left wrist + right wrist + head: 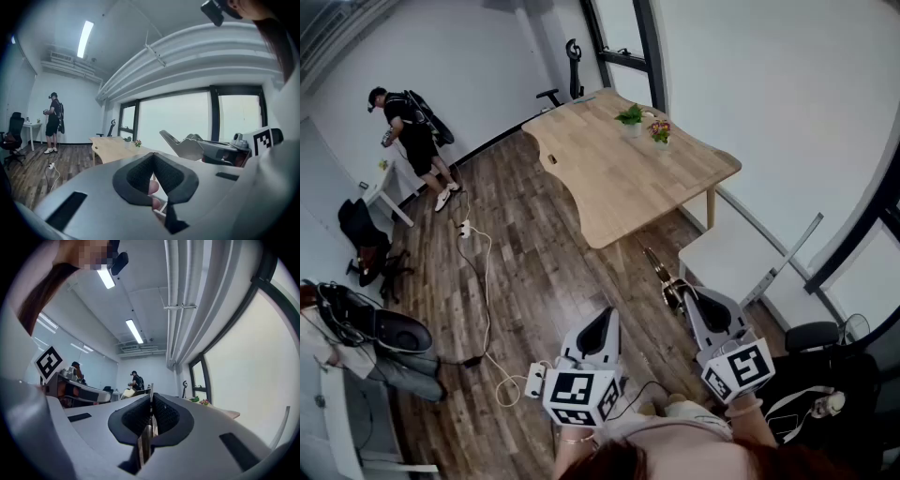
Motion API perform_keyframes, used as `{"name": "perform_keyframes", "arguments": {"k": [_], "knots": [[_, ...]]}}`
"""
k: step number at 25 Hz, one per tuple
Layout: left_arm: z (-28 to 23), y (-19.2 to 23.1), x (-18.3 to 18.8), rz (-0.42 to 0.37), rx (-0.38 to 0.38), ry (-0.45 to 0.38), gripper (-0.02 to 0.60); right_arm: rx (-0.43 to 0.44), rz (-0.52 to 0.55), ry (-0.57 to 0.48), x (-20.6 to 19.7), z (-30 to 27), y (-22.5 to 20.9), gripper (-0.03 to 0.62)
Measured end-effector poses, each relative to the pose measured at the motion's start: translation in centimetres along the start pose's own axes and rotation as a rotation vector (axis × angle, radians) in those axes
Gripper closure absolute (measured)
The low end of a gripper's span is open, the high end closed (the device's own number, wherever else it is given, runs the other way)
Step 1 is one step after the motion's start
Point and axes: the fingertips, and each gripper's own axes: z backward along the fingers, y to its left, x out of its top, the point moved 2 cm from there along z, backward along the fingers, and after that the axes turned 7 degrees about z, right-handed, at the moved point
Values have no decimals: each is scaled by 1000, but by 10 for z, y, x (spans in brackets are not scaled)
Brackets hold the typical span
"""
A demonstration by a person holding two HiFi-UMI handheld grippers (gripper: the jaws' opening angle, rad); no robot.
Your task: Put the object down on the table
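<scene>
We find no words, numbers, brand names or labels that can be read in any view. The only printed signs are black-and-white square code patterns, and they spell nothing. In the head view one pattern faces up on the left marker cube [577,394], which is part of the left gripper [602,323]. Another pattern sits on the right marker cube [739,368], part of the right gripper [686,298]. Each gripper view also catches one such pattern on the other gripper's cube, at the picture's edge.
</scene>
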Motion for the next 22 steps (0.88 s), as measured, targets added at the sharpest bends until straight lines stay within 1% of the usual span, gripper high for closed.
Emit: {"name": "perform_keyframes", "arguments": {"k": [7, 17, 22], "knots": [[8, 11, -7, 9, -17, 4, 580, -30, 21, -10, -1, -3, 11, 592], [23, 38, -9, 12, -61, 8, 580, -99, 18, 1, -5, -15, 35, 592], [26, 45, -12, 26, -77, 11, 580, -125, 8, 0, -6, -17, 37, 592]]}}
